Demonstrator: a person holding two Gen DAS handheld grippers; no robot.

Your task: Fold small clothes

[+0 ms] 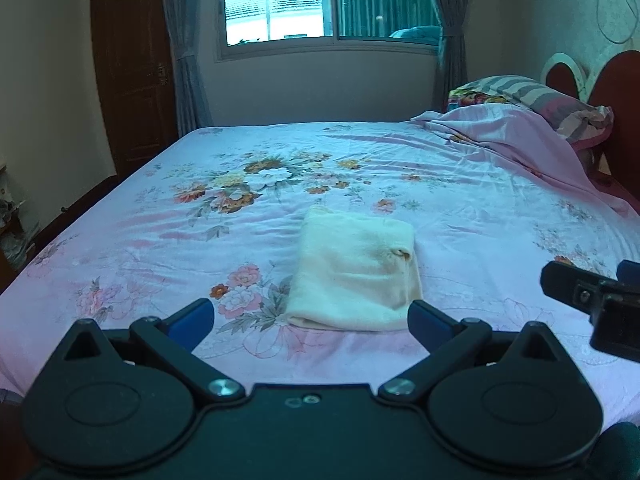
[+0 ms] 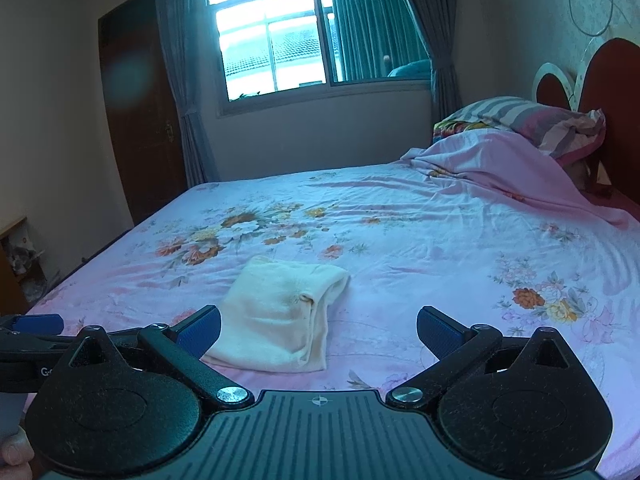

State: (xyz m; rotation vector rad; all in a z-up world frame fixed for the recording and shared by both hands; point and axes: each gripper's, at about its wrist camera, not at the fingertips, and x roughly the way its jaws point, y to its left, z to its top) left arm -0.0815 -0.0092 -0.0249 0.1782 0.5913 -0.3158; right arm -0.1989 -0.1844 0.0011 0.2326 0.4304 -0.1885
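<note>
Cream garment (image 1: pixel 354 272) lies folded on the floral bedsheet (image 1: pixel 460 200) — left gripper (image 1: pixel 311 320) and right gripper (image 2: pixel 319 330) both spread wide, holding nothing.

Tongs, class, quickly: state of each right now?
Left tongs: open, holding nothing.
Right tongs: open, holding nothing.
Folded cream cloth garment: on bed, untouched.

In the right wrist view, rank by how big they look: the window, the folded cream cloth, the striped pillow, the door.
1. Window
2. Door, partly behind the curtain, so close to the window
3. Folded cream cloth, enlarged by nearness to the camera
4. Striped pillow, partly hidden by the pink sheet
</note>
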